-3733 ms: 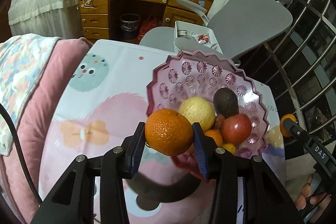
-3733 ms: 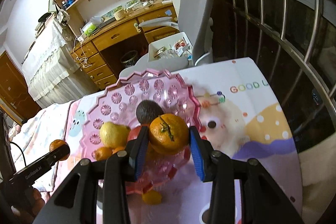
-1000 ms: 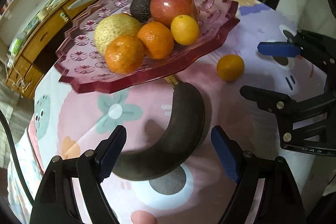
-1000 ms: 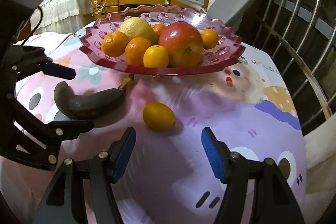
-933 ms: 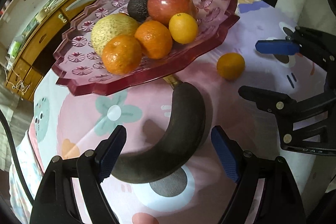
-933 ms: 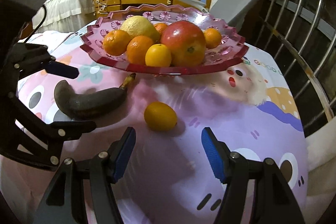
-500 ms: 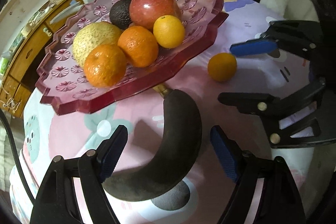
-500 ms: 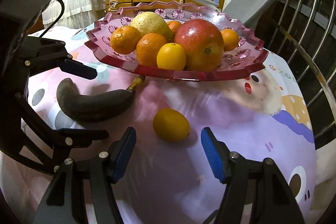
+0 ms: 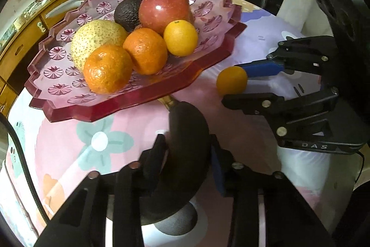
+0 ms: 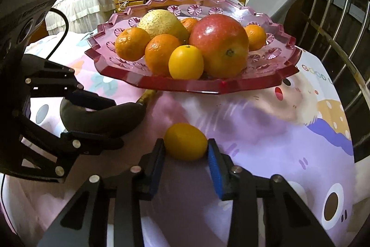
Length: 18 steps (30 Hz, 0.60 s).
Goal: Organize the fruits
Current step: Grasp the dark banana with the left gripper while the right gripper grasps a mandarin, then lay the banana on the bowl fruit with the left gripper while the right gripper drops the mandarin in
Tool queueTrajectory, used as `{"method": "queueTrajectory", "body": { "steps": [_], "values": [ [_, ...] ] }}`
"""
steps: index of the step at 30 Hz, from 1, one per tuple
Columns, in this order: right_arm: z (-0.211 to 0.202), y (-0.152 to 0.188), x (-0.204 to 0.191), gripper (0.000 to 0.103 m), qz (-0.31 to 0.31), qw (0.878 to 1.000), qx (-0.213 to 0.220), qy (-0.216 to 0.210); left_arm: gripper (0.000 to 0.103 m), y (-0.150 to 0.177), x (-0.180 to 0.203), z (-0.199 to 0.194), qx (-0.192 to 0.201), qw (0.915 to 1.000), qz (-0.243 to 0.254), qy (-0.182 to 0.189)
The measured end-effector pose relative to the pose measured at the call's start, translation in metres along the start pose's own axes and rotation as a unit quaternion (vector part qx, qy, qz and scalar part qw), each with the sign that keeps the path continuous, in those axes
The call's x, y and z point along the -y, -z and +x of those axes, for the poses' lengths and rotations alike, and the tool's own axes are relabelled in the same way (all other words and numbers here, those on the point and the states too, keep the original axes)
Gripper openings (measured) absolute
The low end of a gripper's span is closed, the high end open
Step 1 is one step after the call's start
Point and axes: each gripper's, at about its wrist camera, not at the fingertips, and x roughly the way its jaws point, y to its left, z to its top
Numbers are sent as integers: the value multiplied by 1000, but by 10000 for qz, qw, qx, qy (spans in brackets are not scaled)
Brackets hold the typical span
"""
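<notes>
the left gripper (image 9: 187,149) closes its jaws on the blackened banana (image 9: 185,154) lying on the tablecloth (image 9: 104,142); the right gripper (image 10: 186,152) closes on the small orange (image 10: 186,141) before the pink fruit plate (image 10: 254,80).

The fruit plate's rim (image 9: 143,105) overhangs the banana's stem (image 9: 170,100), blocking upward passage there.
</notes>
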Motion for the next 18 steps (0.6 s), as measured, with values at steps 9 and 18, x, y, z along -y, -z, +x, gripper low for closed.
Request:
{"method": "queueTrajectory", "body": {
  "steps": [9,18],
  "values": [
    [-4,2,-3,37,74,9999,-77,-94,31,11,13,-11,88,9998,-94,-149],
    [-19,16,-7,37,234,9997,-77,-76,30,40,25,-34,107,9985,-531,-43]
  ]
}}
